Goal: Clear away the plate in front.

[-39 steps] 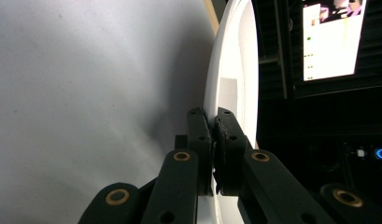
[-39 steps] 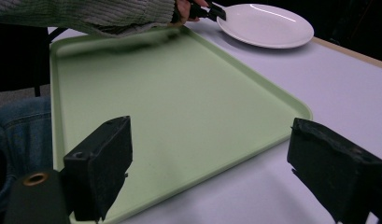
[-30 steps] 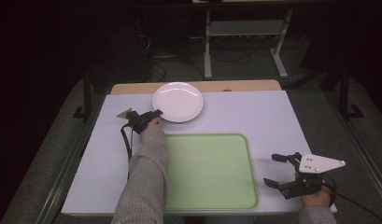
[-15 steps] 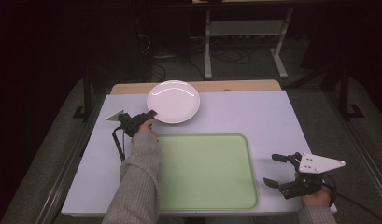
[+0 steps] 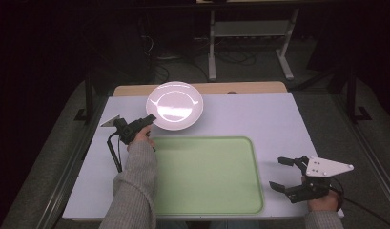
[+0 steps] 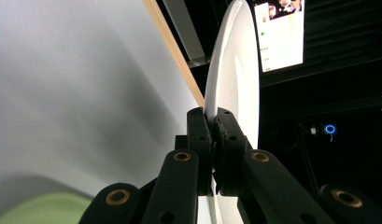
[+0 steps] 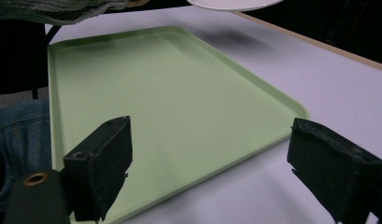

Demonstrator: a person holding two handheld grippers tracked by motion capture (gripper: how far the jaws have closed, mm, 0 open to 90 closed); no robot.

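L gripper clamped on rim of white plate, plate lifted, above far-left of white table. R gripper jaws wide apart (idle) at near right, beside green tray. Room dark; metal stand behind table.

A green tray lies flat on the white table.
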